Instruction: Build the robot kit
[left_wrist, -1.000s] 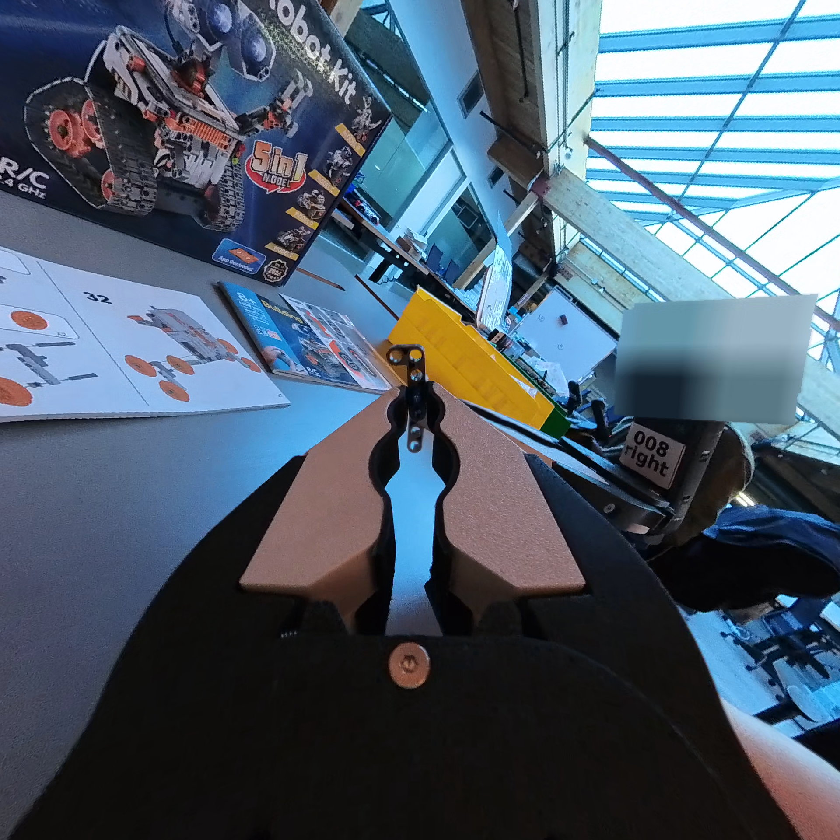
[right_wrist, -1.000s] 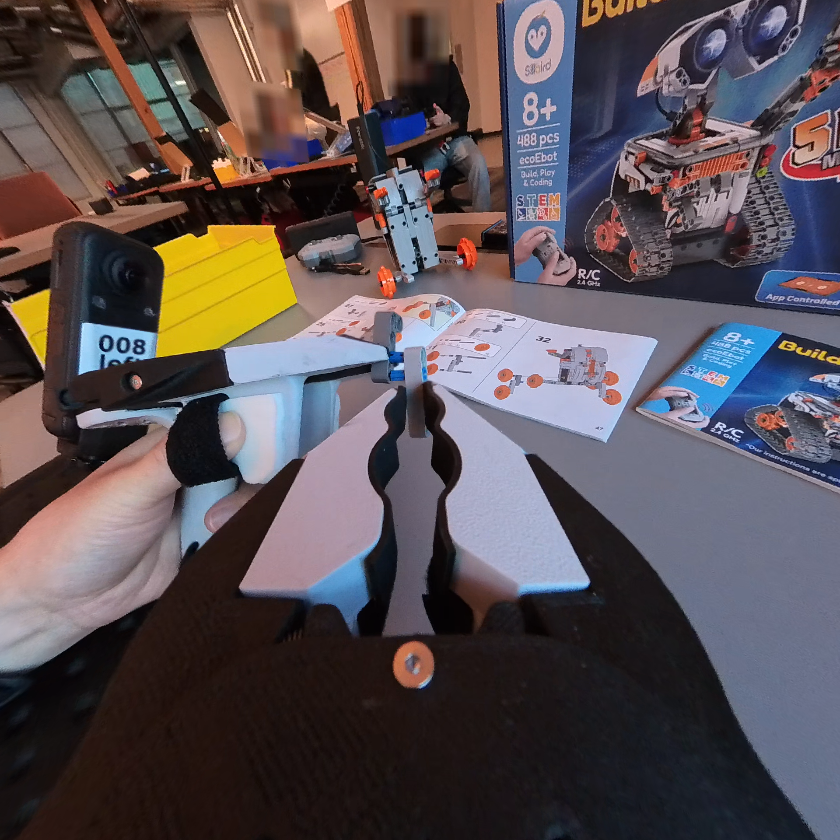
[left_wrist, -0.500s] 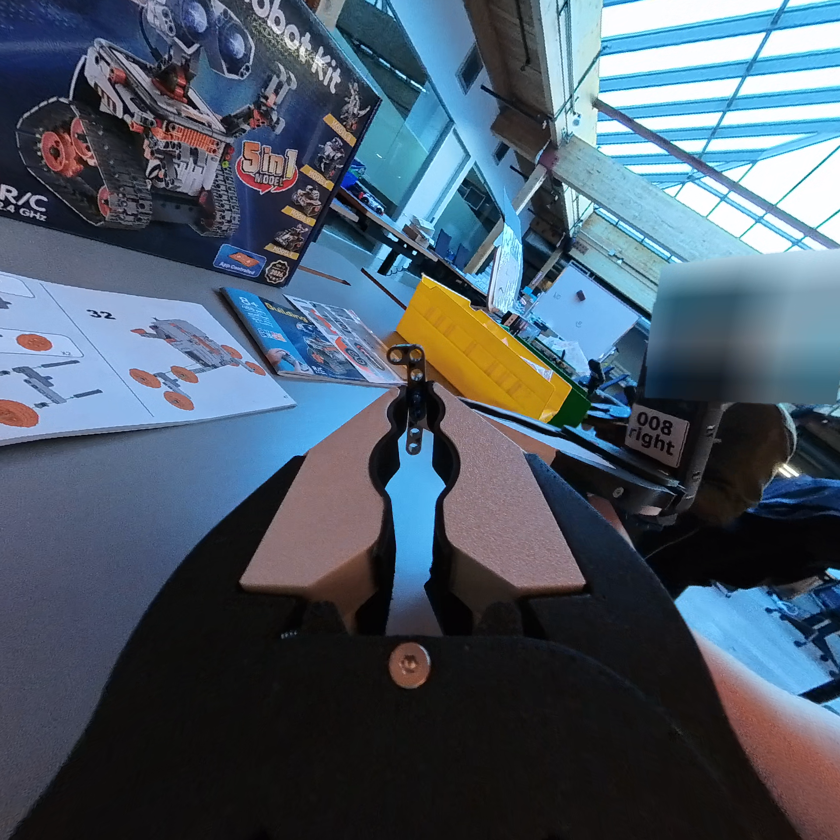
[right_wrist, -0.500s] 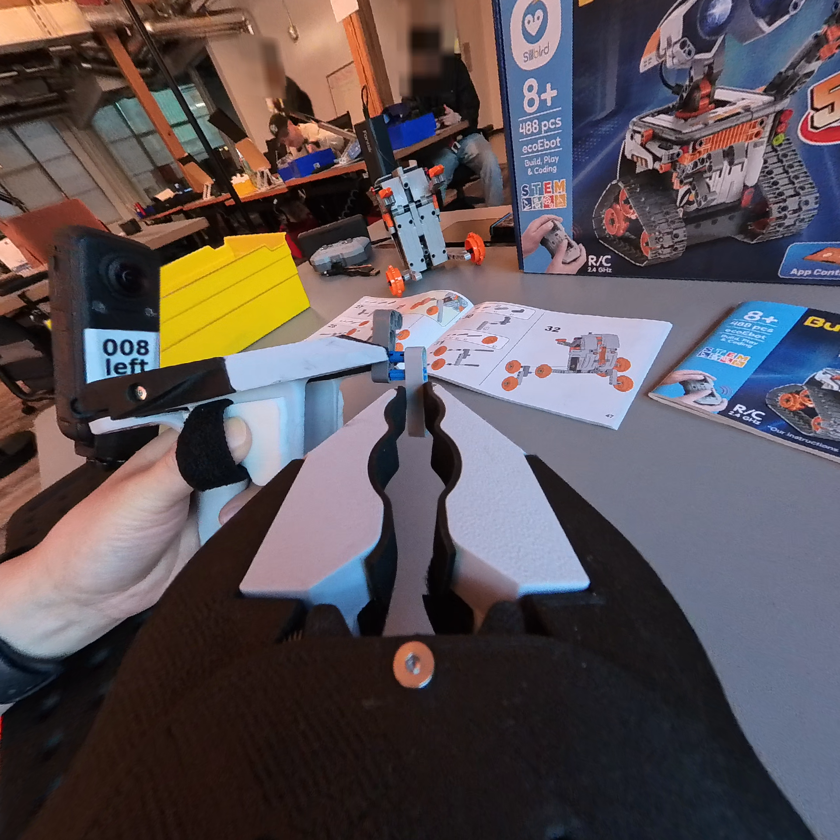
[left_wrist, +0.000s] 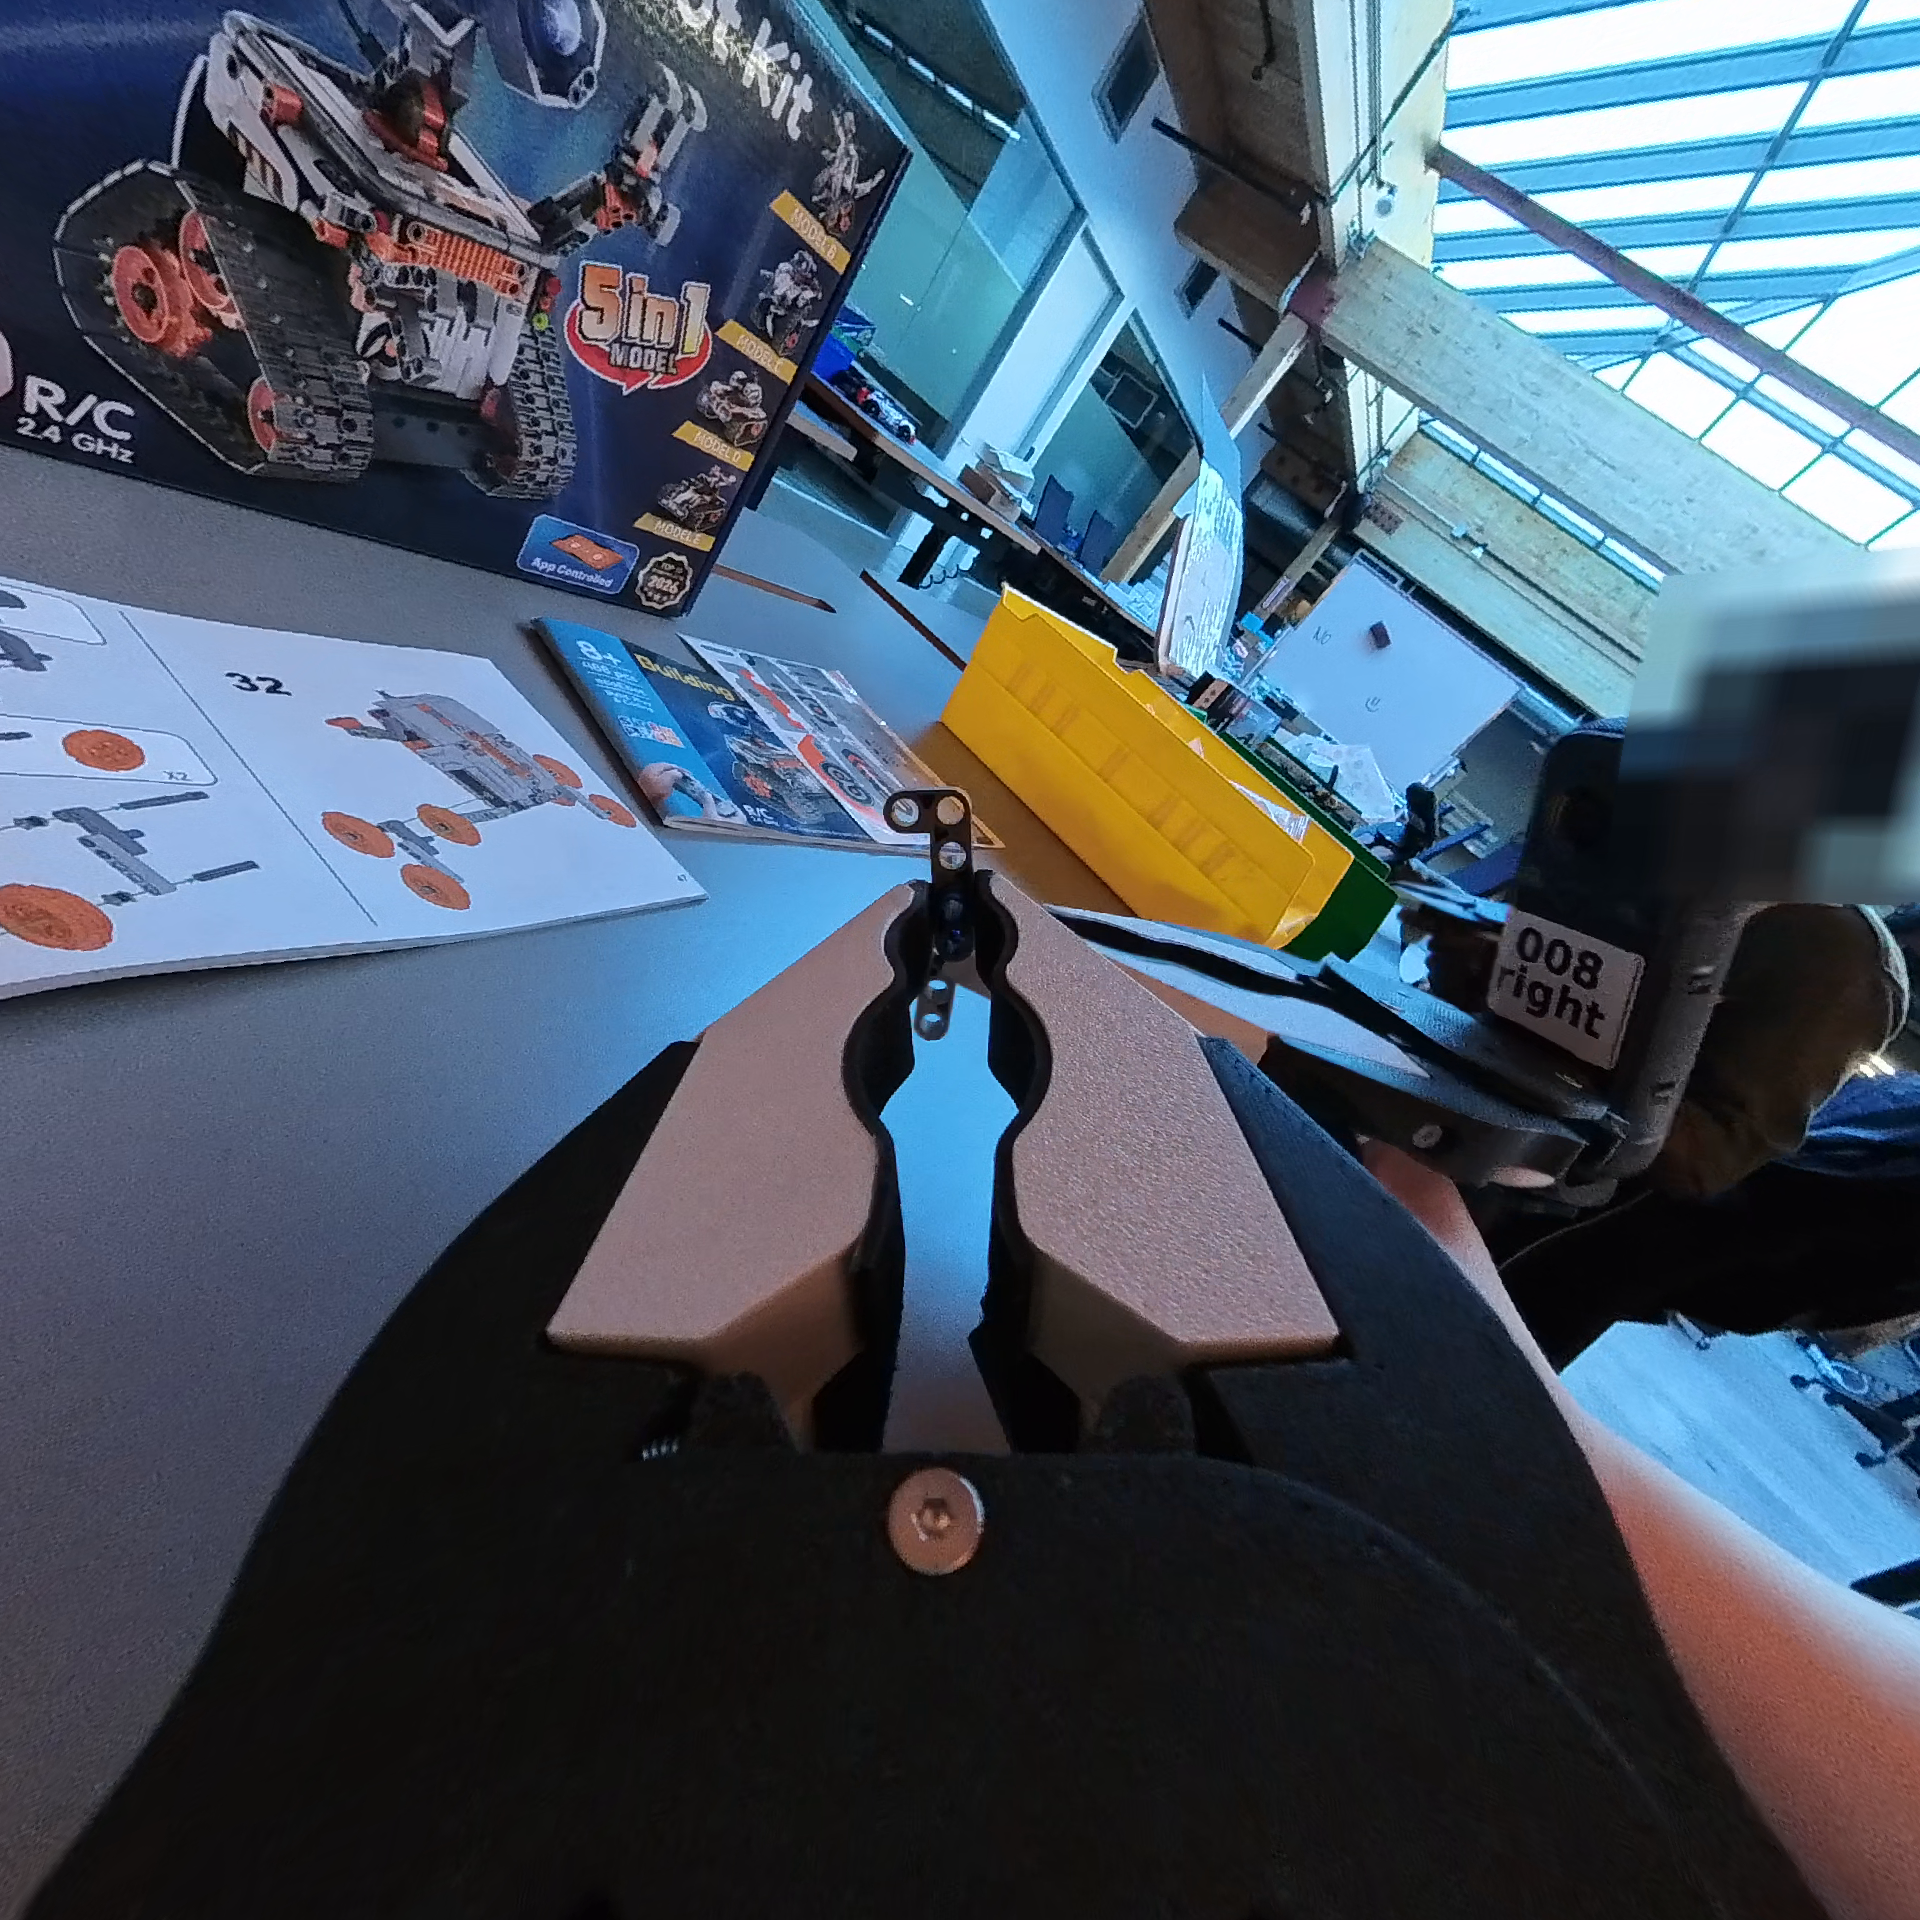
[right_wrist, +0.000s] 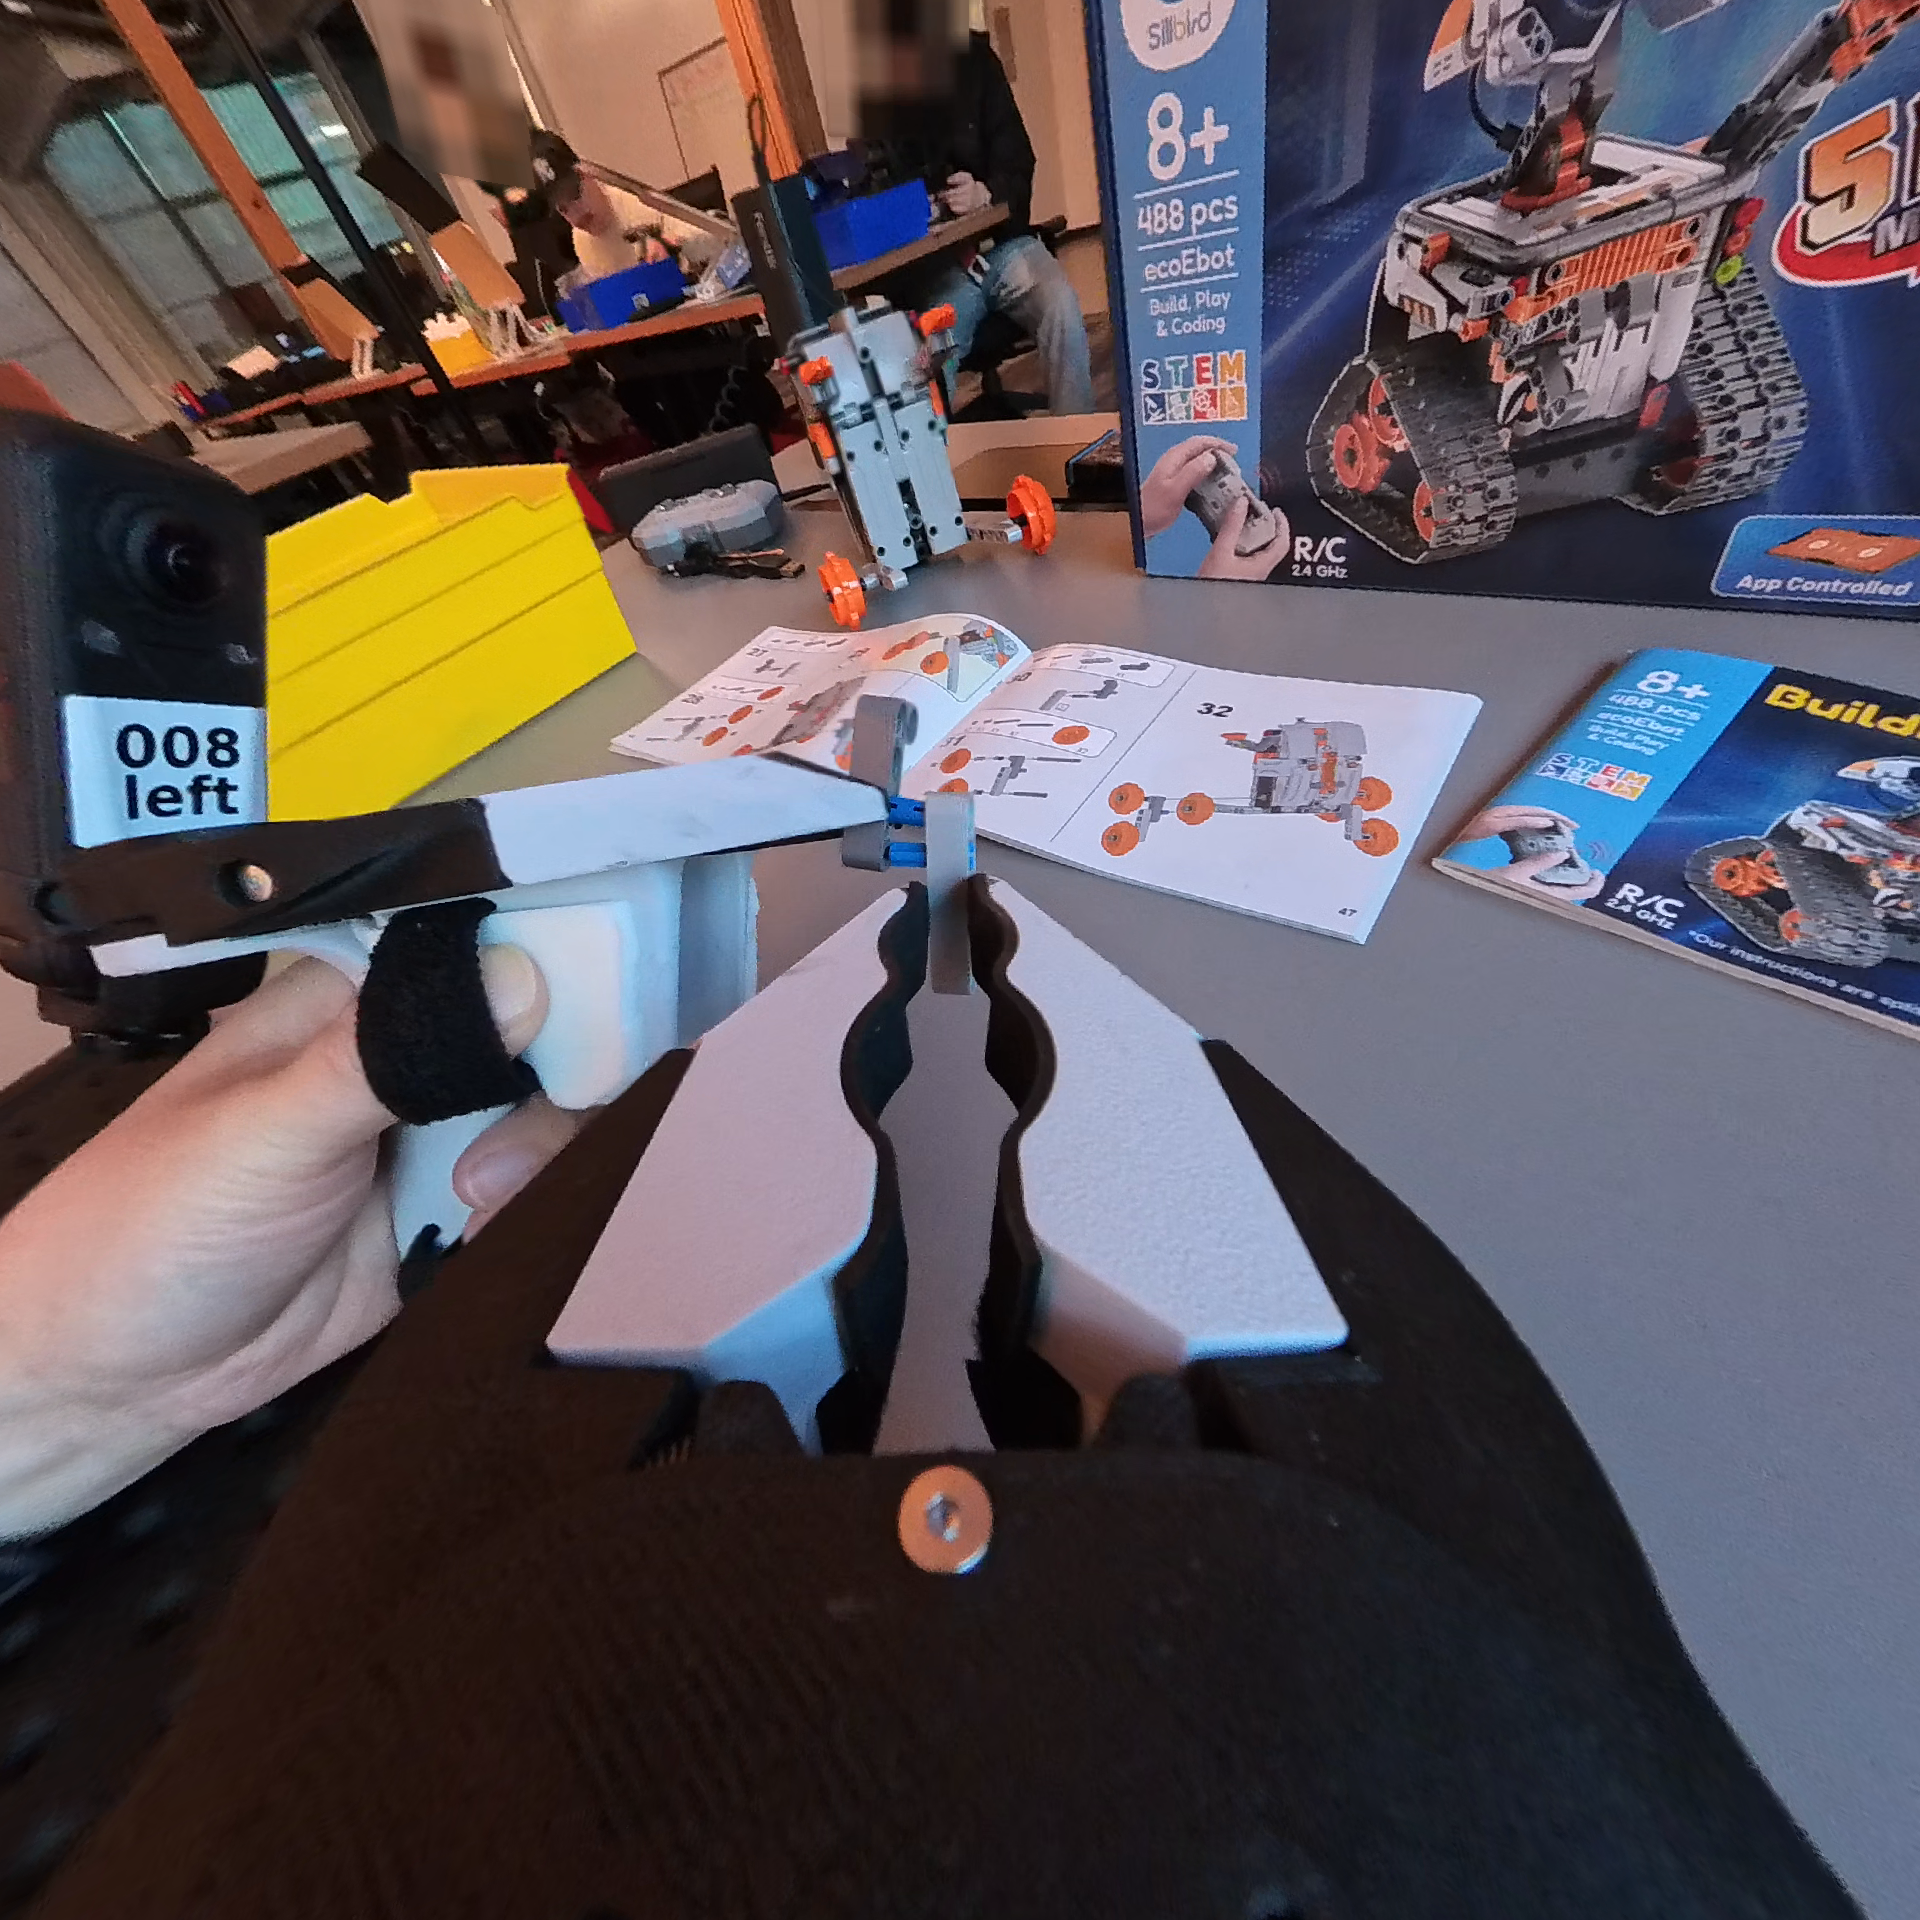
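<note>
A grey table (right_wrist: 1455, 1143) in an open workshop carries a kit box (right_wrist: 1558, 312) along its far edge, a yellow bin (right_wrist: 436, 623) at its left edge, and a half-built model (right_wrist: 894, 457) beside the box. An open booklet (right_wrist: 1195, 769) lies mid-table, with a closed booklet (right_wrist: 1714, 821) to its right. Above the table we have both claws clamped narrow on small parts. The left gripper (left_wrist: 948, 904) pinches a bent beam (left_wrist: 940, 821) at its middle, with the hooked end standing clear of the tips. The right gripper (right_wrist: 948, 904) nips a straight beam (right_wrist: 951, 883) edge-on, right at its fingertips. Blue pins (right_wrist: 909, 831) bridge the two beams, so they are joined but not flush. The two claws meet roughly at right angles, over the open booklet's near edge. Both grips look shallow, and we judge either part could twist if pressed off-axis.
</note>
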